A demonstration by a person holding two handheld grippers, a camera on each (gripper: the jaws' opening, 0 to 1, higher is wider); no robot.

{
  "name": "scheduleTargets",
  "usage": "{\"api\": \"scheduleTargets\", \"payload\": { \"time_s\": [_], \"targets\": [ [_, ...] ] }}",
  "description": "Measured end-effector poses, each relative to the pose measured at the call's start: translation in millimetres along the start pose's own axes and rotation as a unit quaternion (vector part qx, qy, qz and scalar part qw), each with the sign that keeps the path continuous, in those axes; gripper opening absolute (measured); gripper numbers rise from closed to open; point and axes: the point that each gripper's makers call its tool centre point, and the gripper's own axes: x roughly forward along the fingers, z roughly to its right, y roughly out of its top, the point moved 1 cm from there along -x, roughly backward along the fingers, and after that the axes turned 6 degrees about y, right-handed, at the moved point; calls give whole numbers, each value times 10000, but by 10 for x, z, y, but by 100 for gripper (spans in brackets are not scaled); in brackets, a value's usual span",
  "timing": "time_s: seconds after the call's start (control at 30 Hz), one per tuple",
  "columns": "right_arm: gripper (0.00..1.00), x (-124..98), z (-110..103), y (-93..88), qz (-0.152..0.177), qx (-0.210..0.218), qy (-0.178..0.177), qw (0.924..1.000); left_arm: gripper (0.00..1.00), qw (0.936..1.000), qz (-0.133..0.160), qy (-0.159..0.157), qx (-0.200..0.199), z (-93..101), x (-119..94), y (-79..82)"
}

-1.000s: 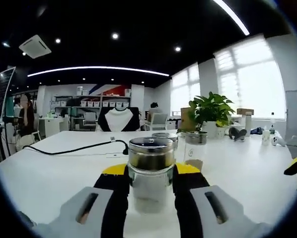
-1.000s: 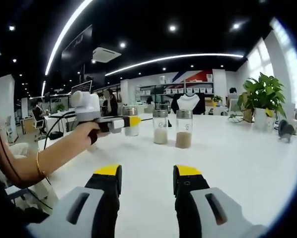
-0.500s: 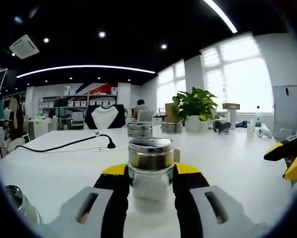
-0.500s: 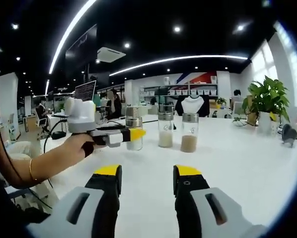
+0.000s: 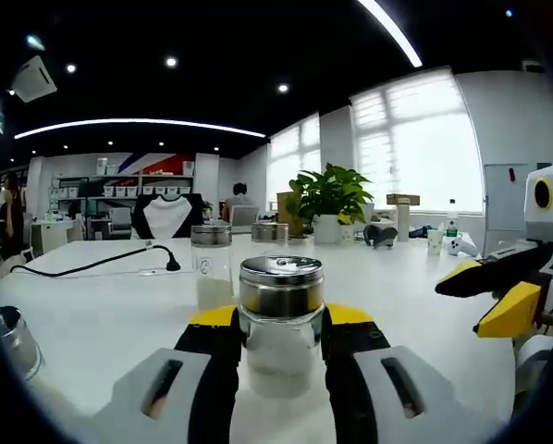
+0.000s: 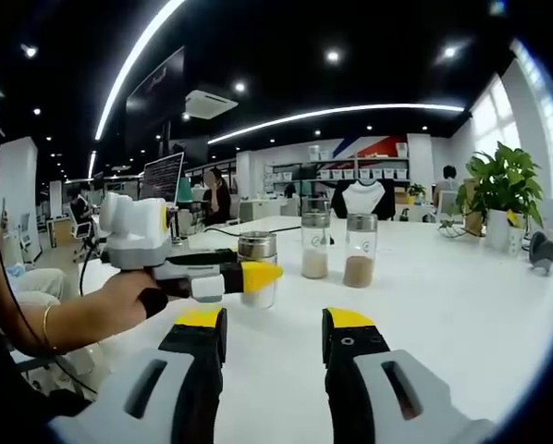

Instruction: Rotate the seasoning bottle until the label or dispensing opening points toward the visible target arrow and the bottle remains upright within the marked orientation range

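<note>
My left gripper (image 5: pixel 279 344) jaws clamp the upright seasoning bottle (image 5: pixel 280 319) at frame centre. My right gripper (image 6: pixel 275 340) jaws gape, holding nothing, over the white bench (image 6: pixel 443 305).

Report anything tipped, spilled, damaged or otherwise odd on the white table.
Nothing stands out. The clear glass seasoning bottle with a steel lid stands upright in the left claw. The two other glass bottles, one with pale powder and one with brown powder, also stand upright, and the white table shows no spill.
</note>
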Motion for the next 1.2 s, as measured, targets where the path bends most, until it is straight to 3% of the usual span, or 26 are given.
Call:
{"api": "scheduleTargets", "payload": {
  "time_s": [0.2, 0.33, 0.67, 1.2],
  "targets": [
    [39, -8, 2, 57, 100, 0, -11, 9999, 35, 9994, 48, -329, 1, 191, -56, 5],
    [39, -9, -14, 96, 173, 70, 24, 9998, 35, 9992, -24, -349, 178, 259, -76, -28],
    [39, 0, -16, 176, 268, 31, 17, 9996, 35, 9974, 26, -719, 36, 458, -150, -9],
    [39, 2, 6, 153, 223, 41, 1, 9997, 35, 9875, 208, -1563, -52, 810, -241, 47]
  ]
}}
